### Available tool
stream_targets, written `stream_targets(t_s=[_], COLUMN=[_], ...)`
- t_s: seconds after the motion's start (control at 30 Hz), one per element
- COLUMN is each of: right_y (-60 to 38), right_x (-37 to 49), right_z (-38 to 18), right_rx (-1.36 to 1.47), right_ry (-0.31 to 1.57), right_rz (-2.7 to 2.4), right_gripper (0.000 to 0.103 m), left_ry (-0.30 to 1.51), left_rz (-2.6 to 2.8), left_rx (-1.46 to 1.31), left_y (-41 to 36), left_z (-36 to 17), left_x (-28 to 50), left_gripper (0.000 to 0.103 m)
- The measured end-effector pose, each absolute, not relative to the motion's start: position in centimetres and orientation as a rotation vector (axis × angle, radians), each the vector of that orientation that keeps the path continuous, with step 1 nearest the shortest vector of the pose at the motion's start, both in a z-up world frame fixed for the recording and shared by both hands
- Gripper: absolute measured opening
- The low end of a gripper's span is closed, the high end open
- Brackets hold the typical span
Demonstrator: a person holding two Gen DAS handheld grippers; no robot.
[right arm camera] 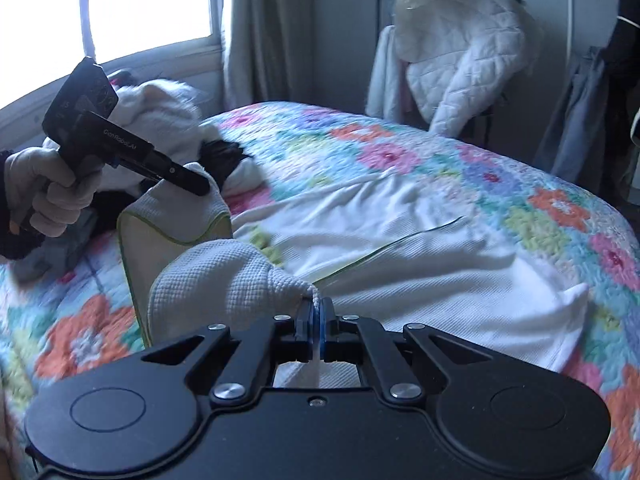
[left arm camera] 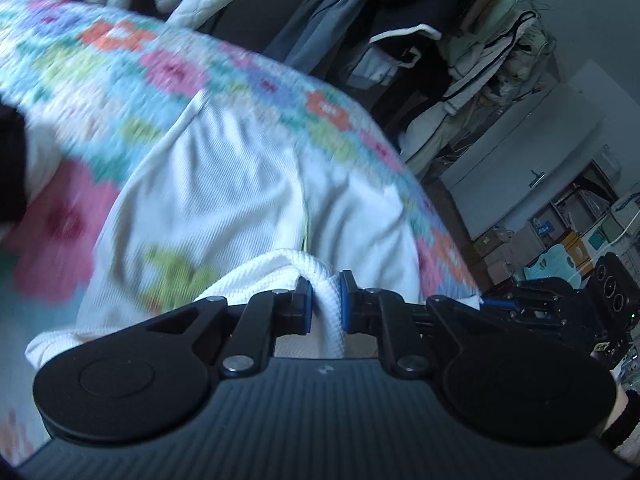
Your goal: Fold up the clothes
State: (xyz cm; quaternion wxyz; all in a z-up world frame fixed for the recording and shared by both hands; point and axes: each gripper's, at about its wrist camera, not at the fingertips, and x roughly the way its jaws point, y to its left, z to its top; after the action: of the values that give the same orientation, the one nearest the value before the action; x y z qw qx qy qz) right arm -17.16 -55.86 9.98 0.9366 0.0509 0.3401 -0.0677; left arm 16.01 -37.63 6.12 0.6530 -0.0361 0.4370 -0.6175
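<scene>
Over the floral quilt (right arm camera: 400,152), both claws pinch the white garment (right arm camera: 420,264).

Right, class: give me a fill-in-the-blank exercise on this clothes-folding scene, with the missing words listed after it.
1. Both grippers are shut on the ____ garment.
2. The garment lies on a bed with a ____-patterned quilt.
3. A white quilted ____ hangs by the wall behind the bed.
4. The hand holding the left gripper wears a ____.

Missing words: white; flower; jacket; glove
</scene>
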Motion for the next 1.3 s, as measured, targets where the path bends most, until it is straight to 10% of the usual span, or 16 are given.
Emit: stream_targets(t_s=[0.47, 0.63, 0.77, 1.03, 1.3], right_y=[-77.1, -78.3, -76.7, -73.6, -66.7], right_x=[-10.1, -15.4, -17.3, -19.6, -20.0], right_z=[4.3, 3.6, 2.5, 4.8, 10.4], right_rx=[0.314, 0.528, 0.494, 0.527, 0.483], right_ry=[0.626, 0.476, 0.619, 0.694, 0.944], right_rz=[-0.441, -0.561, -0.523, -0.523, -0.305], right_gripper=[0.004, 0.046, 0.047, 0.047, 0.050], left_ry=[1.174, 1.281, 1.127, 0.748, 0.783], left_rz=[-1.177, -1.075, -1.159, -1.217, -1.231], left_rx=[-0.450, -0.511, -0.394, 0.247, 0.569], left_y=[-62.1, -62.5, -60.5, -58.3, -53.8], left_z=[-2.9, -7.2, -4.4, 3.3, 8.6], left_x=[26.9, 27.0, 26.0, 20.9, 22.9], left_gripper=[0.013, 0.024, 0.043, 0.043, 0.041])
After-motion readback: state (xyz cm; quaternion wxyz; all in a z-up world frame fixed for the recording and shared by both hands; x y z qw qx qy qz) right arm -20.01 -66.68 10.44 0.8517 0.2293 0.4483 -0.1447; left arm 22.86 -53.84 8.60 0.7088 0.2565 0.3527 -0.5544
